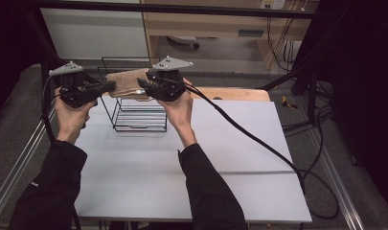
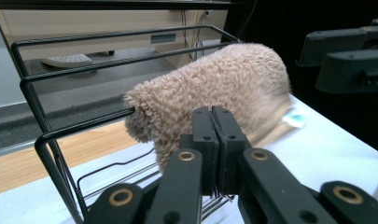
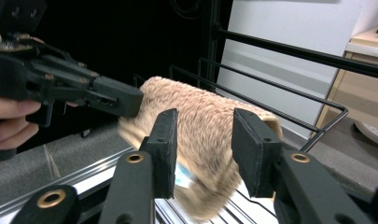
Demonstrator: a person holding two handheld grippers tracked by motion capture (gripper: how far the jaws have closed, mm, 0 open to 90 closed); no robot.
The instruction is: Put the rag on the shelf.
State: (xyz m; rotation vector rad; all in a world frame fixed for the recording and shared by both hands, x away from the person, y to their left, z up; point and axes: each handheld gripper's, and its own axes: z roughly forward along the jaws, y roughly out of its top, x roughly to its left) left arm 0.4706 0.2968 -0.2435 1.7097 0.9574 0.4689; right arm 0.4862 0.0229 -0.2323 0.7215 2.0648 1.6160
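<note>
A beige fluffy towel hangs over the top bars of a black wire rack at the far left of the white table. My left gripper meets the towel's left end. In the left gripper view its jaws stand pressed together, with the towel right behind the tips. I cannot tell if any fabric is pinched. My right gripper is at the towel's right end. In the right gripper view it is open, and the towel lies between its pads without being pressed.
The rack's bars run close around both grippers. A black cable trails from the right gripper across the table to its right edge. A wooden board lies along the table's far edge. Black frame bars cross behind the rack.
</note>
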